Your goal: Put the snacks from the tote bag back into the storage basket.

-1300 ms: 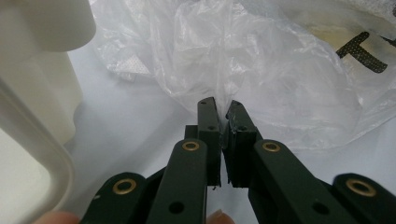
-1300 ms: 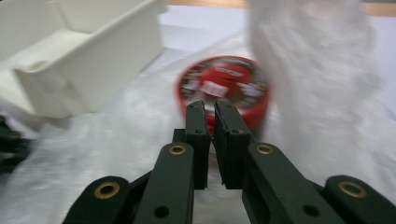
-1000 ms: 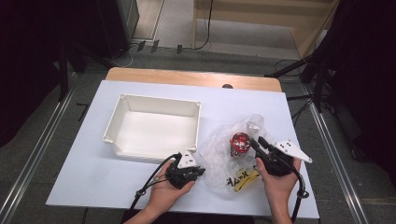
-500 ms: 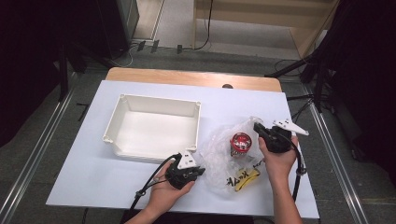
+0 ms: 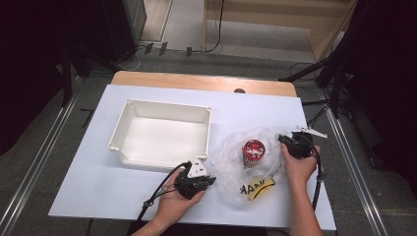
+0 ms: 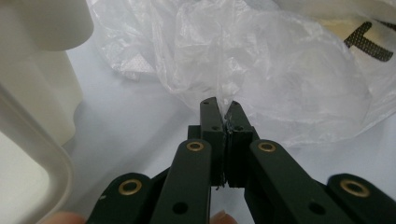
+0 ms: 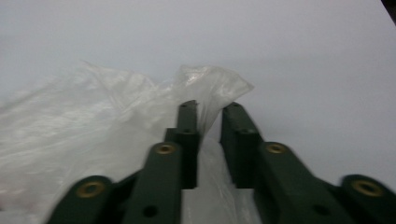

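So we've got the clear plastic bag (image 5: 248, 169) lying crumpled on the white bench (image 5: 98, 172), just right of the white tray (image 5: 162, 135). Our left gripper (image 6: 219, 109) has its jaws pressed together on a thin fold at the bag's near-left edge. Our right gripper (image 7: 205, 114) is at the far-right side with its jaws a little apart and a peak of film standing between them, so it isn't clamped on anything yet.

What could go wrong, as we see it:
- the film is super thin and slick, so if the right gripper closes on just that little peak it could slide out once we pull
- pulling the two edges apart too hard could stretch or tear the film at the left pinch, since so little of it is held
- the red round can (image 5: 254, 150) inside looks like it could roll and tumble out if the bag tips

Materials: the bag is wrinkly, see-through and floppy. There's also a flat yellow packet (image 5: 258, 187) with black lettering inside. The tray is rigid matte plastic, rectangular, with rounded corner posts. The bench top is smooth, so nothing really anchors the bag.
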The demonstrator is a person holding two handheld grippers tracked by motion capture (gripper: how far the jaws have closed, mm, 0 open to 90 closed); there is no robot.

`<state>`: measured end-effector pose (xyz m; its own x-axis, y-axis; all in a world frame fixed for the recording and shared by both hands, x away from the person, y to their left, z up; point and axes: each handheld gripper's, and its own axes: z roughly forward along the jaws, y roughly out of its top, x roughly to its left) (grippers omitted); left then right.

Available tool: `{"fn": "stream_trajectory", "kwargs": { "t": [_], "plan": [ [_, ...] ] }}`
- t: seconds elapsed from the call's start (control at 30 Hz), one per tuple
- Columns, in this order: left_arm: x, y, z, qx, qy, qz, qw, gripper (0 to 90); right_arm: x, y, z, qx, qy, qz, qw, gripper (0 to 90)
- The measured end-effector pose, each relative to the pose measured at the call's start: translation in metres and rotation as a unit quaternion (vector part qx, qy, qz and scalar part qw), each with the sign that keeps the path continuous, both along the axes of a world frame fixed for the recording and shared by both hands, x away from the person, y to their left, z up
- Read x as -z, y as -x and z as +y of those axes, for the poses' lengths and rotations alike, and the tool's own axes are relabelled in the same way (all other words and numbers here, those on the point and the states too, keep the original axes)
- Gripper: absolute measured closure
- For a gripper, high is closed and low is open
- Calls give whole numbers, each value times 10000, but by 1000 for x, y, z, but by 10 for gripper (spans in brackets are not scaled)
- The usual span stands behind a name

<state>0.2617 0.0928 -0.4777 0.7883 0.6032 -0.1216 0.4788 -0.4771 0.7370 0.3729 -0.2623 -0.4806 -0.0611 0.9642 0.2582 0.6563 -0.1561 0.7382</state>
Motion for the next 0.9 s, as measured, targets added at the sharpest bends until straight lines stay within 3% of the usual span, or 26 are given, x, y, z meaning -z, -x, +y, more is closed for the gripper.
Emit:
{"fn": "stream_trajectory", "kwargs": {
  "t": [0.17, 0.23, 0.27, 0.37, 0.5, 0.6, 0.7, 0.8, 0.9],
  "plan": [
    [0, 0, 0, -14, -8, -3, 10000, 891, -30, 28, 1, -242, -137, -669, 9974, 591],
    [0, 0, 0, -16, -2, -4, 10000, 891, -37, 36, 1, -283, -100, -766, 9966, 583],
    [0, 0, 0, -14, -7, -5, 10000, 891, -50, 50, 2, -351, -102, -1035, 9940, 579],
    [0, 0, 0, -16, -32, -11, 10000, 891, -67, 68, 5, -452, -123, -1287, 9906, 576],
    [0, 0, -1, -15, -30, -11, 10000, 891, -86, 86, 19, -783, -104, -1602, 9839, 620],
    [0, 1, -1, -25, -18, -14, 10000, 891, -92, 92, 34, -1087, -91, -1717, 9791, 662],
    [0, 1, -1, -28, -9, -19, 10000, 891, -91, 91, 46, -1321, -123, -1663, 9771, 649],
    [0, 1, 0, -26, -4, -29, 10000, 891, -81, 85, 62, -1479, -85, -1511, 9773, 494],
    [0, 0, 0, -14, -2, -37, 10000, 891, -70, 79, 72, -1512, -132, -1204, 9811, 345]
  ]
}}
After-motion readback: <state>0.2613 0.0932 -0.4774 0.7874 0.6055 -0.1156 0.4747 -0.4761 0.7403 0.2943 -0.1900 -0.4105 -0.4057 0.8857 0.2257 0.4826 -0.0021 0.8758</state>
